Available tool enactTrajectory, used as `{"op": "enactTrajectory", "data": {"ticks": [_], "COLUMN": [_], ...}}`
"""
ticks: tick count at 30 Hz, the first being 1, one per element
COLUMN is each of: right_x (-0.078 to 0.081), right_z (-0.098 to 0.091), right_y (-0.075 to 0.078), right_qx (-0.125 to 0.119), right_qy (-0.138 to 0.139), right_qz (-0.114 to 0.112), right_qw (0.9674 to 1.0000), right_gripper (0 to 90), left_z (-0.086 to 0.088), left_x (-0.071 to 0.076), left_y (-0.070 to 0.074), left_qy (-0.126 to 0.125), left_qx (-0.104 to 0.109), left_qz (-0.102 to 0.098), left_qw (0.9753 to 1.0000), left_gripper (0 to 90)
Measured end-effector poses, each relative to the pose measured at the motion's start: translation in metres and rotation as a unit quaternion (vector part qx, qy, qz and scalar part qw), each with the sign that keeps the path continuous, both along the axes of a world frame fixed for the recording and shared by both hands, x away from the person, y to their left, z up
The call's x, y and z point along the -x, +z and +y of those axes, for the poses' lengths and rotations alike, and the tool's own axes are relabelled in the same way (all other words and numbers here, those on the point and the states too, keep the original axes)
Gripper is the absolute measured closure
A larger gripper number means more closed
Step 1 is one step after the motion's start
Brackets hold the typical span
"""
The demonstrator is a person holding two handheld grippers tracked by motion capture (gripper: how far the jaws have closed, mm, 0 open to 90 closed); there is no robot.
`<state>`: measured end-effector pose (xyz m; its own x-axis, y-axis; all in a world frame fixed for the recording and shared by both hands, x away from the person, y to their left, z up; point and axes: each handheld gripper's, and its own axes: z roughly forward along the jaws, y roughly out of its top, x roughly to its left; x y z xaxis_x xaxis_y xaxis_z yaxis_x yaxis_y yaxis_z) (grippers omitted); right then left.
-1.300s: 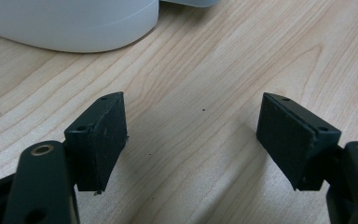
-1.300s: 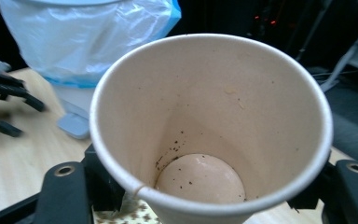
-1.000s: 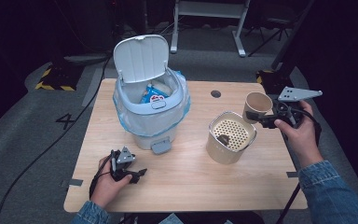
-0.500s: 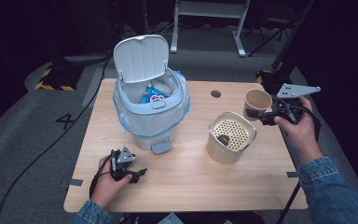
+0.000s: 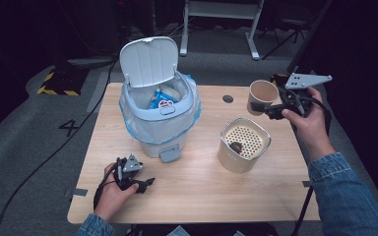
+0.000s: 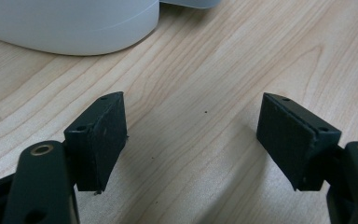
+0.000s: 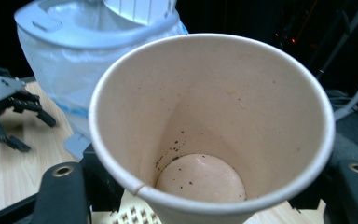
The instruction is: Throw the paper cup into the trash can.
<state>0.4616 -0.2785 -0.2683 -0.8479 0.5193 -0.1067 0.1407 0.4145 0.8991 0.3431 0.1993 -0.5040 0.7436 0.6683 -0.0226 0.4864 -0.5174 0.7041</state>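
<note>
My right gripper [image 5: 265, 109] pinches a paper cup [image 5: 262, 96] between its two jaws, one pad pressed on each side of the cup wall, just under the rim. In the right gripper view the cup [image 7: 205, 135] opens toward the camera, showing dark specks on its pale bottom. Compared with a second ago, the cup has lifted off the wooden table [image 5: 202, 196] and now hangs above its far right corner, tipped a little. Its mouth points up and toward me; its long axis runs near upright. Beside it stands a square strainer tub [image 5: 243, 144], farther left a lidded bin [image 5: 160, 105]. My left gripper [image 5: 138, 182] rests on the table, jaws spread around nothing.
</note>
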Motion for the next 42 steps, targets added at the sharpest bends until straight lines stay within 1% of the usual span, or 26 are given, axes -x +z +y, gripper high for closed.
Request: {"op": "enactTrajectory", "data": {"ticks": [5,8,12,14,19,25,31,34,37,42], "right_x": [-0.009,-0.013,-0.018,-0.021,-0.027,-0.033,-0.039,-0.041,-0.043,-0.048], "right_z": [0.017,0.029,0.044,0.052,0.068,0.090,0.113,0.125,0.137,0.153], "right_y": [0.014,0.022,0.029,0.032,0.033,0.034,0.034,0.033,0.031,0.027], "right_qx": [-0.003,0.000,-0.001,-0.006,-0.027,-0.052,-0.077,-0.084,-0.086,-0.099], "right_qy": [0.015,0.022,0.030,0.032,0.032,0.034,0.044,0.050,0.056,0.061], "right_qz": [-0.009,-0.014,-0.017,-0.018,-0.018,-0.019,-0.020,-0.020,-0.019,-0.012], "right_qw": [0.9998,0.9997,0.9994,0.9993,0.9990,0.9979,0.9959,0.9950,0.9946,0.9931], "right_gripper": [30.0,29.9,29.8,29.7,29.6,29.6,29.6,29.6,29.6,29.6], "left_z": [0.000,0.000,0.000,0.000,0.000,0.001,0.001,0.001,0.001,0.001], "left_x": [0.000,0.000,0.000,0.000,-0.001,-0.002,-0.003,-0.003,-0.003,-0.003], "left_y": [0.000,0.000,0.000,0.000,0.000,0.000,0.000,0.000,0.000,0.000], "left_qy": [-0.002,-0.001,-0.001,-0.002,-0.006,-0.009,-0.010,-0.010,-0.010,-0.010], "left_qx": [0.000,0.000,-0.001,-0.001,0.002,-0.001,-0.002,-0.002,-0.002,-0.002], "left_qz": [0.000,0.000,0.000,-0.001,0.001,-0.002,-0.003,-0.002,-0.002,-0.002], "left_qw": [1.0000,1.0000,1.0000,1.0000,1.0000,1.0000,0.9999,0.9999,0.9999,0.9999], "left_gripper": [25.2,25.2,25.2,25.1,24.9,24.8,24.8,24.8,24.8,24.8]}}
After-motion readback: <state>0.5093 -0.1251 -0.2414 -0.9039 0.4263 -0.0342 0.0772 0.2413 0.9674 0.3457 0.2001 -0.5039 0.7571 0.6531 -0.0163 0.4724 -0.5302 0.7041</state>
